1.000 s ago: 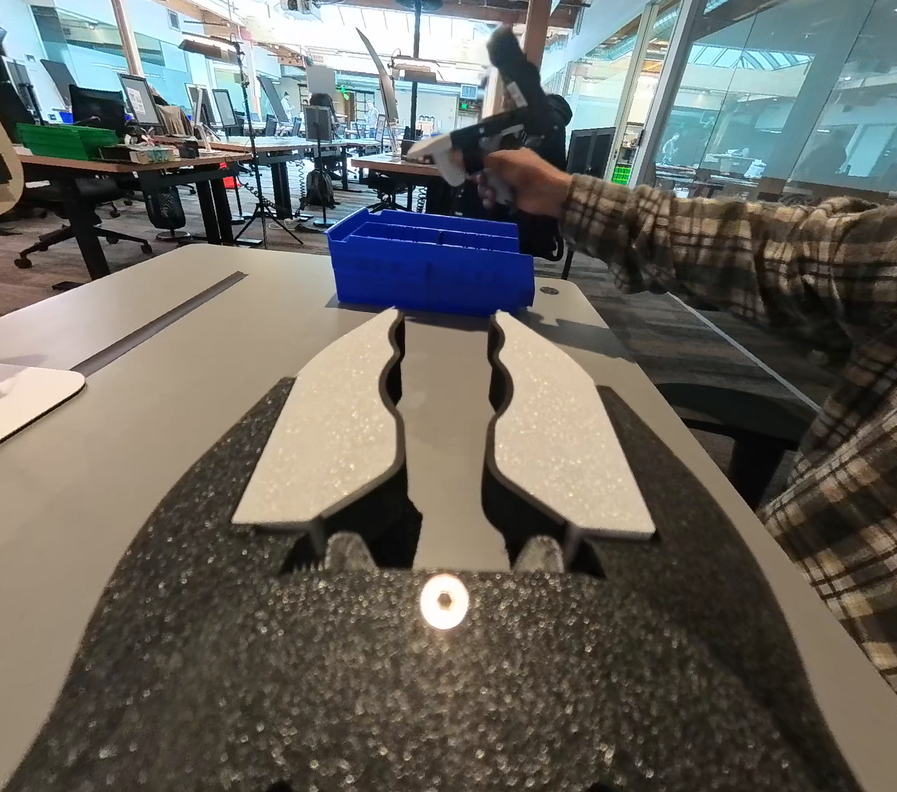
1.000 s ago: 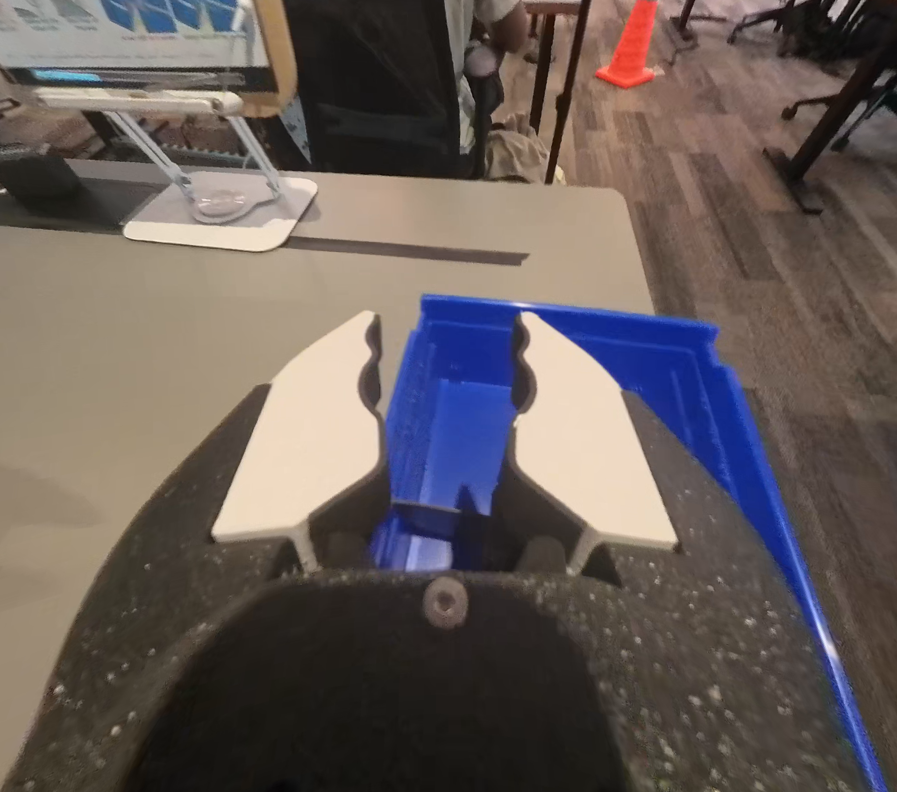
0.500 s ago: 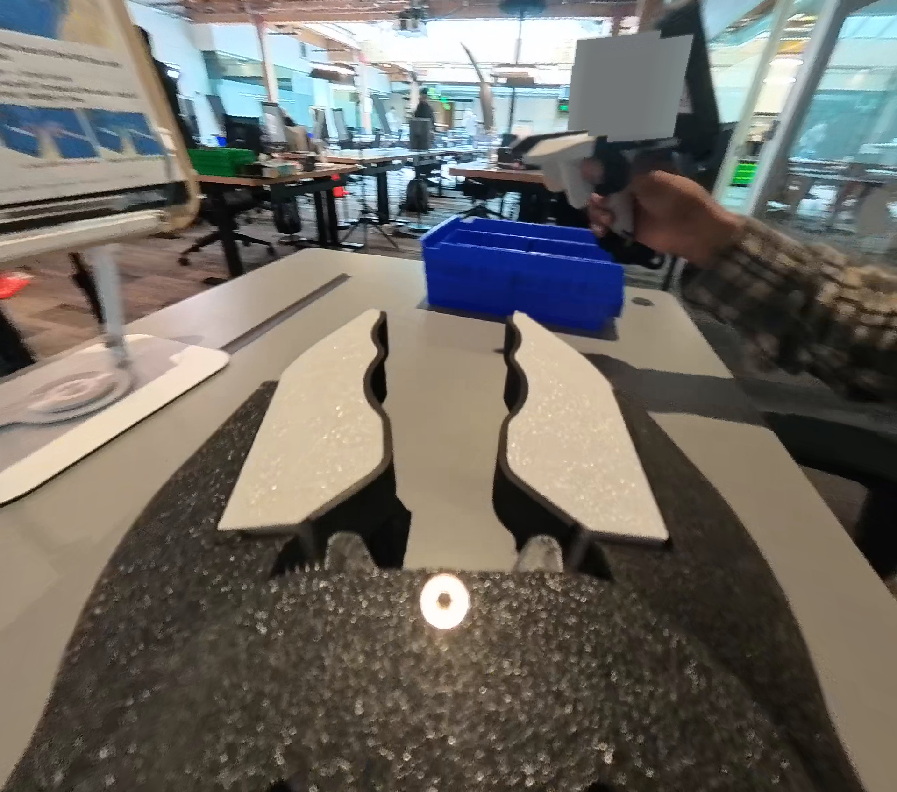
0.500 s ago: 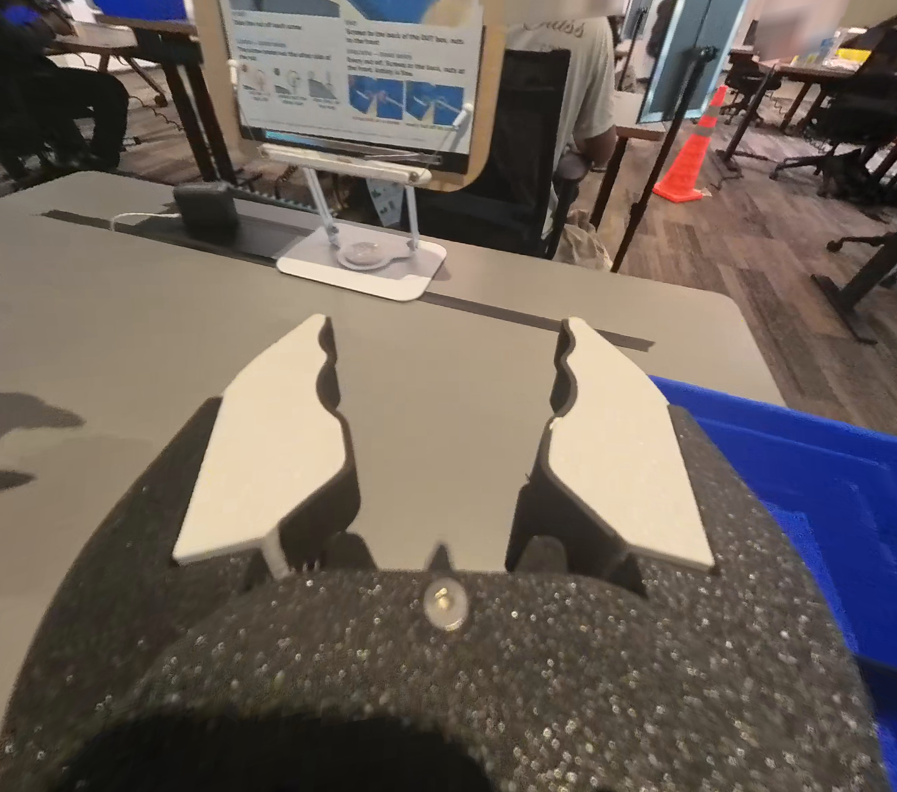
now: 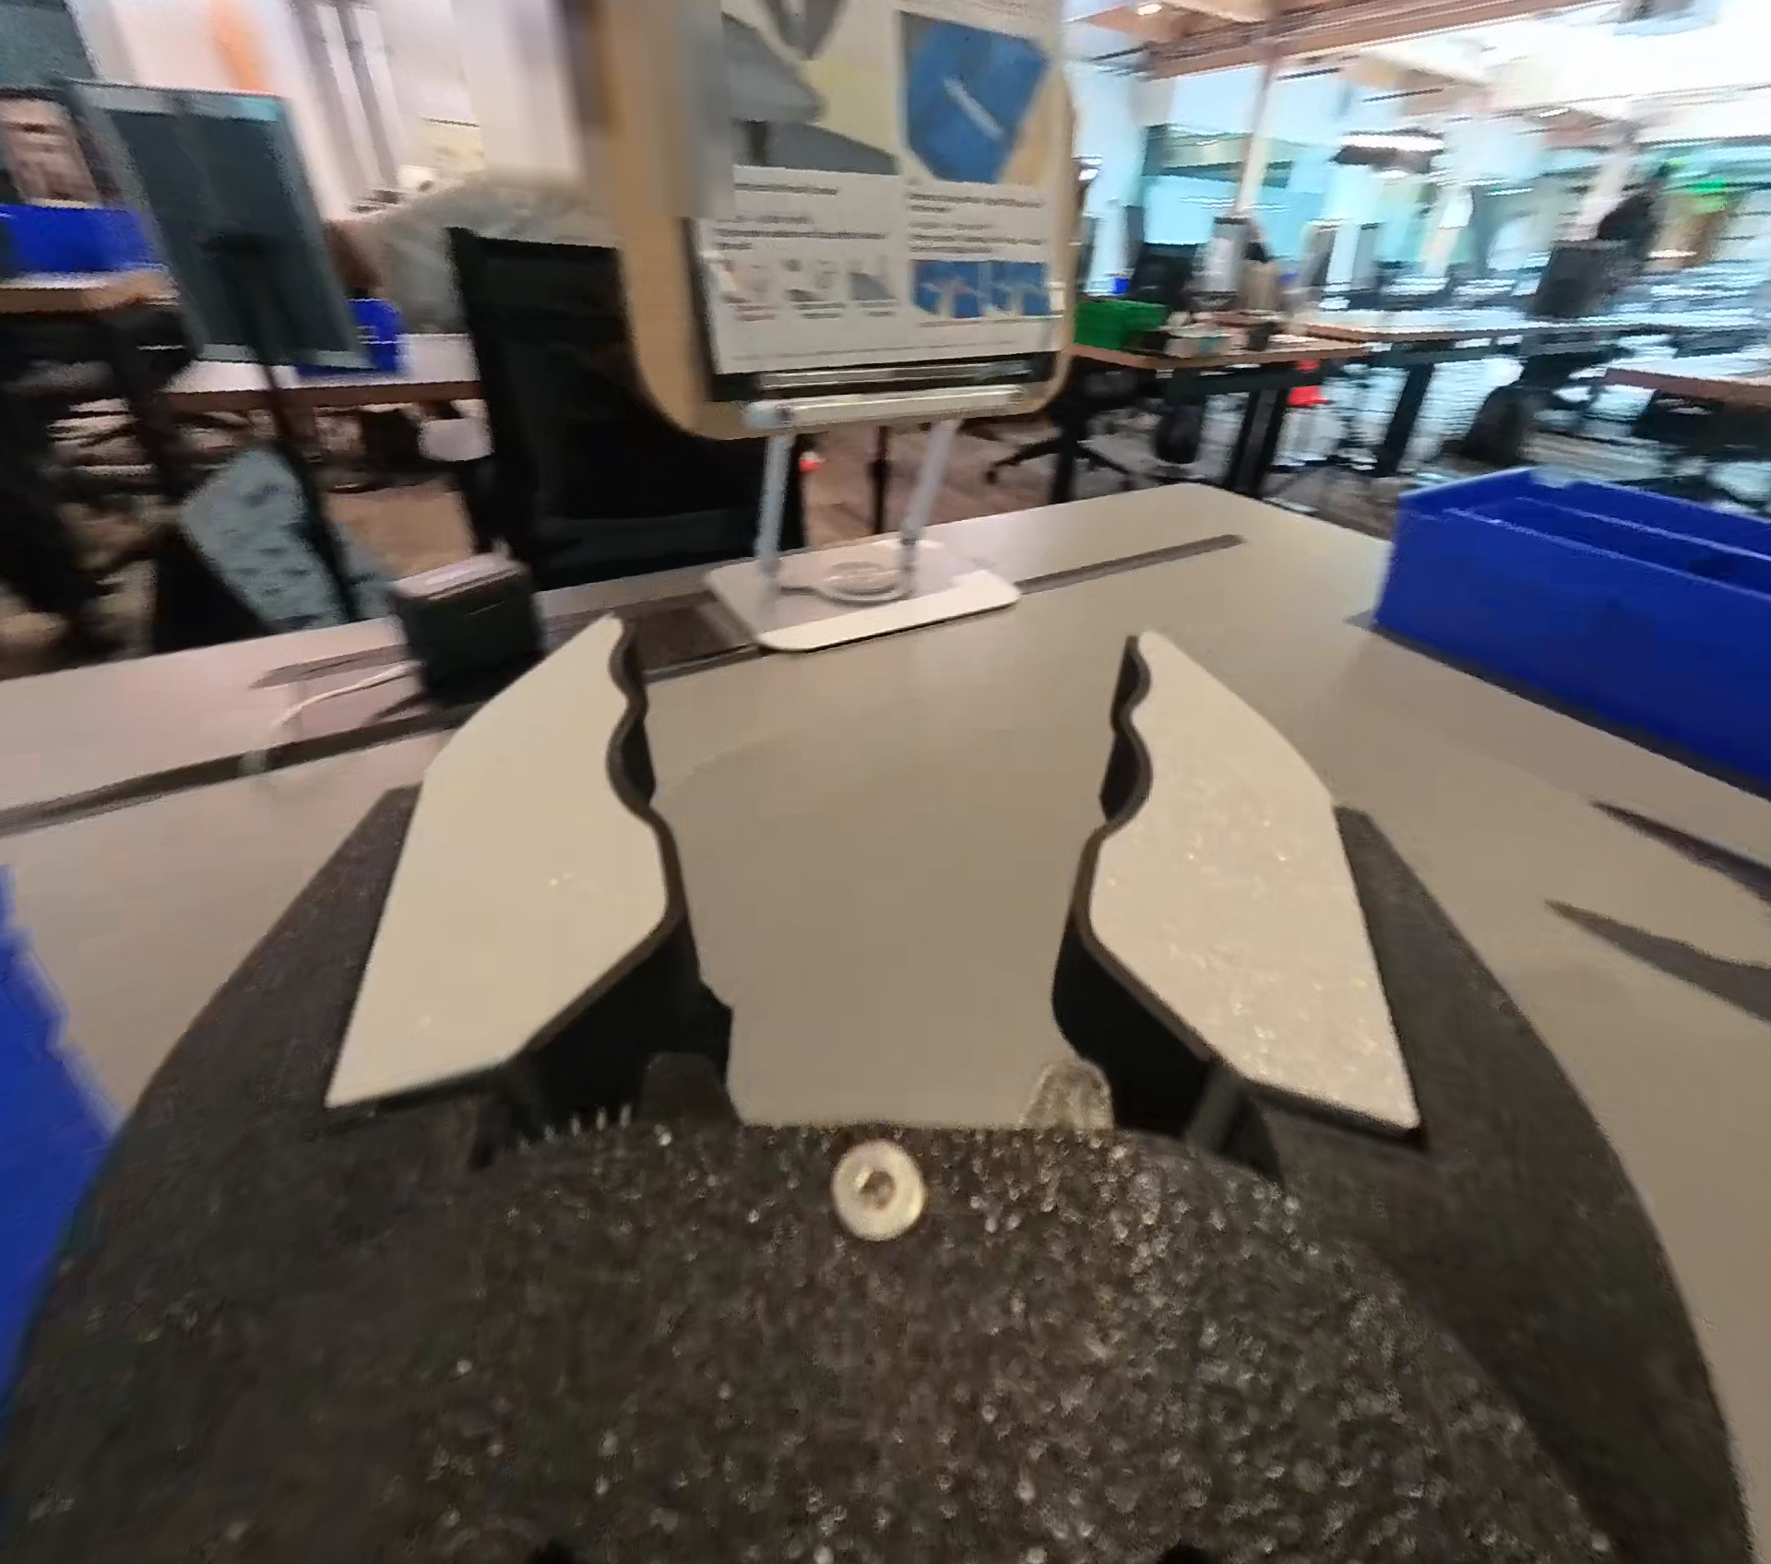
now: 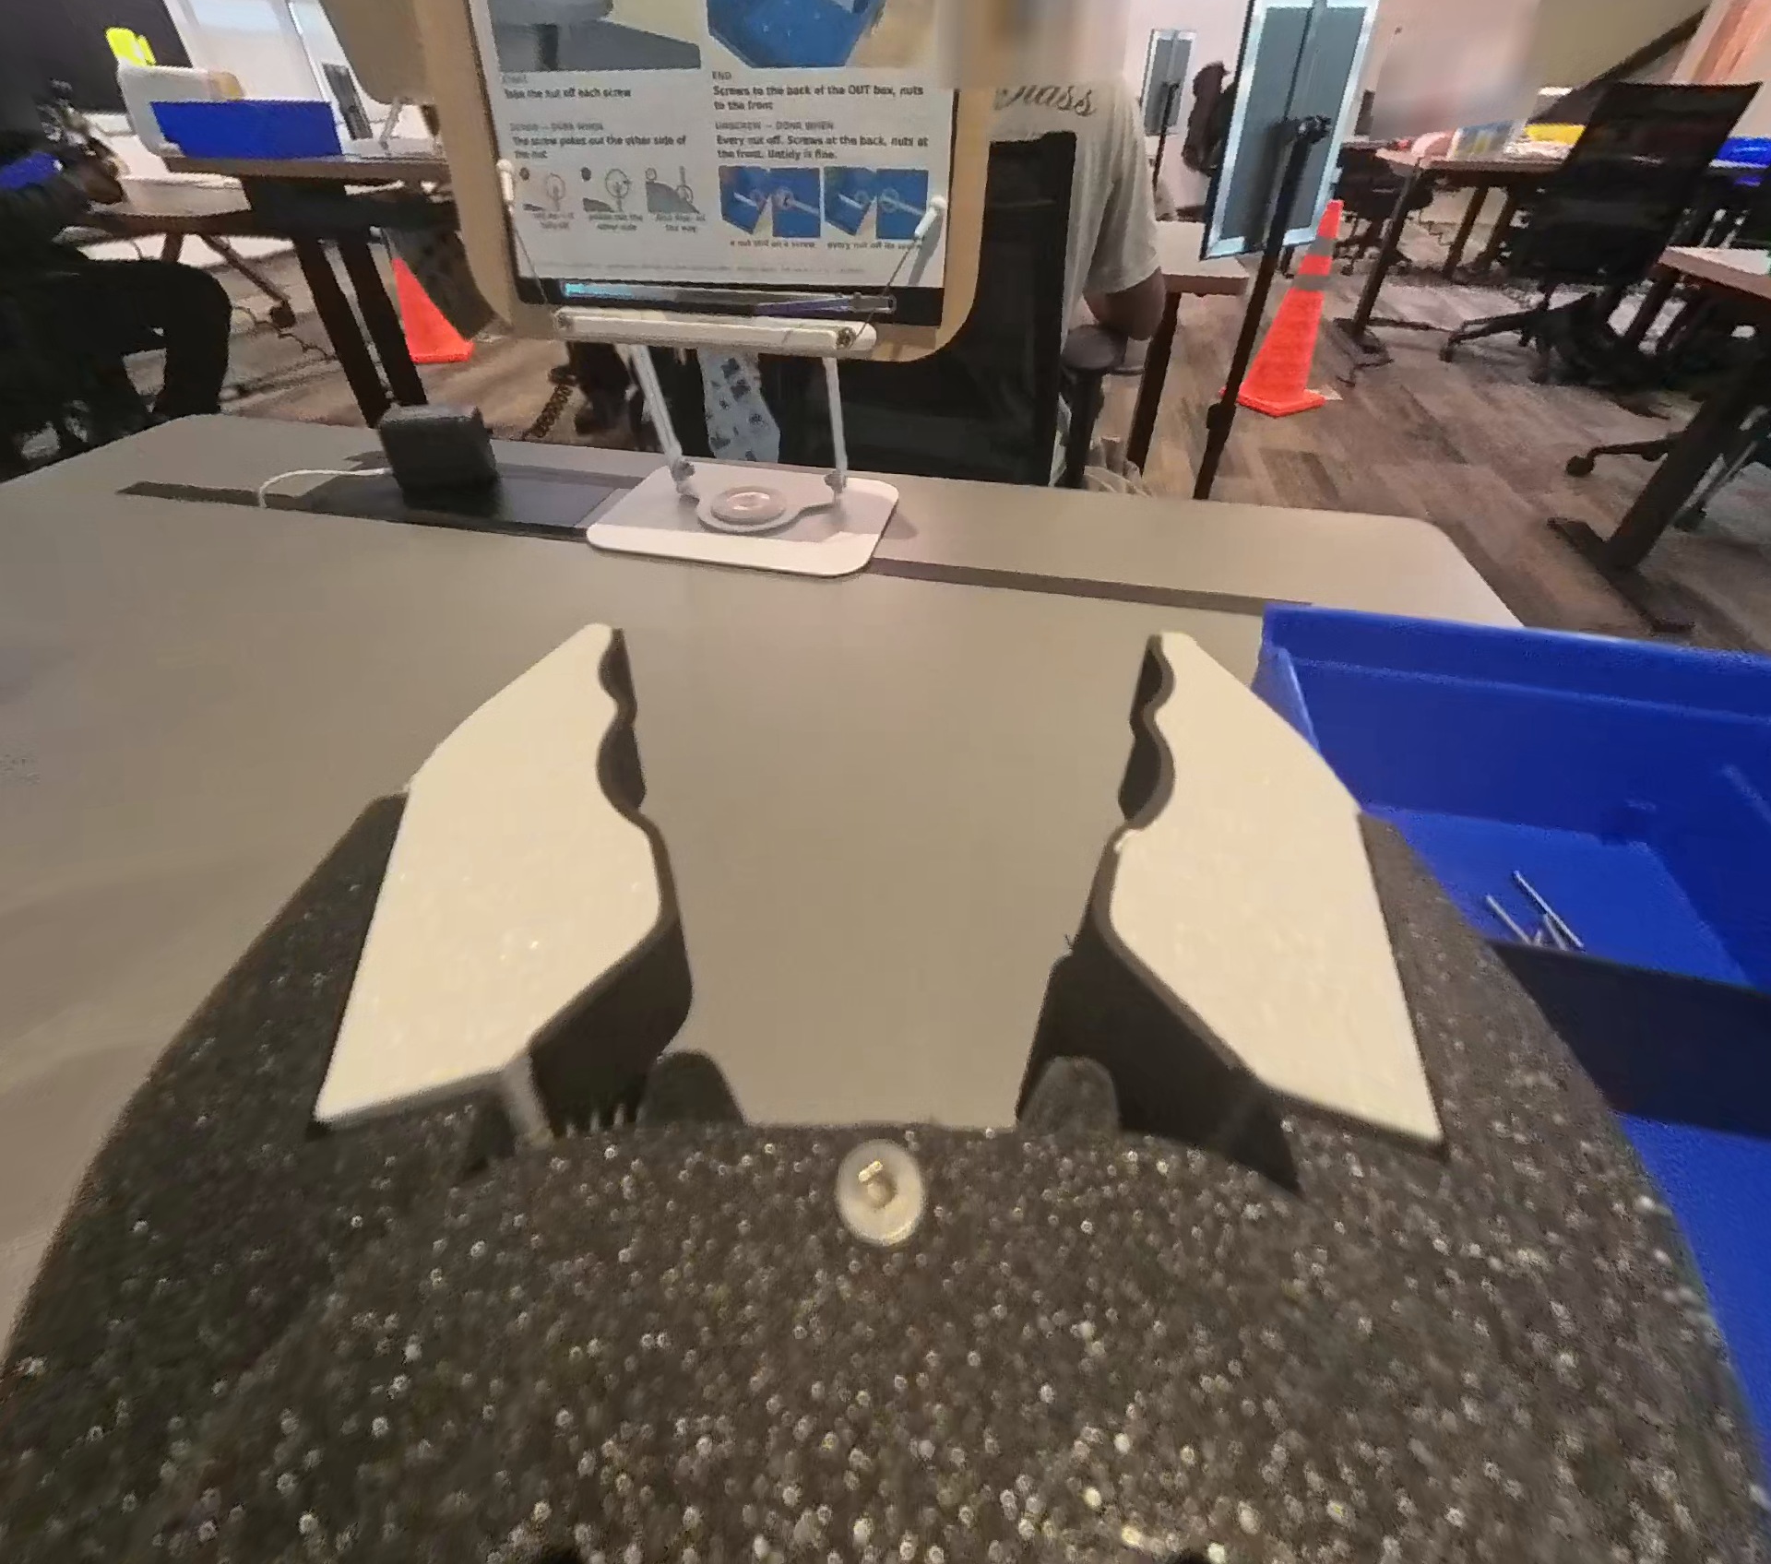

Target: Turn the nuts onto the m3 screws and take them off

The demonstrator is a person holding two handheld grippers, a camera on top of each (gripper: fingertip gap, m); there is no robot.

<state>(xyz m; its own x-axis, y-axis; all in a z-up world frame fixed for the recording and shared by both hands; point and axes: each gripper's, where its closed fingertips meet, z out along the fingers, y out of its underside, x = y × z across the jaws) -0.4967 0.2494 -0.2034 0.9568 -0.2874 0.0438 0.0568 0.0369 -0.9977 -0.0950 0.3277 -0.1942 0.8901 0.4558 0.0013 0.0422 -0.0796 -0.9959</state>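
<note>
While thin metal screws point(image 6: 1533, 924) lie inside the blue bin point(image 6: 1495, 713) at table's right edge, right gripper point(image 6: 882, 761) hovers just beside it, jaws spread wide, holding nothing; left gripper point(image 5: 877, 761) likewise agape & empty over grey table point(image 5: 1198, 589).

thin silver screws point(image 6: 1524, 924) lie loose (nuts unseen) on the blue bin point(image 6: 1437, 656) floor.
</note>
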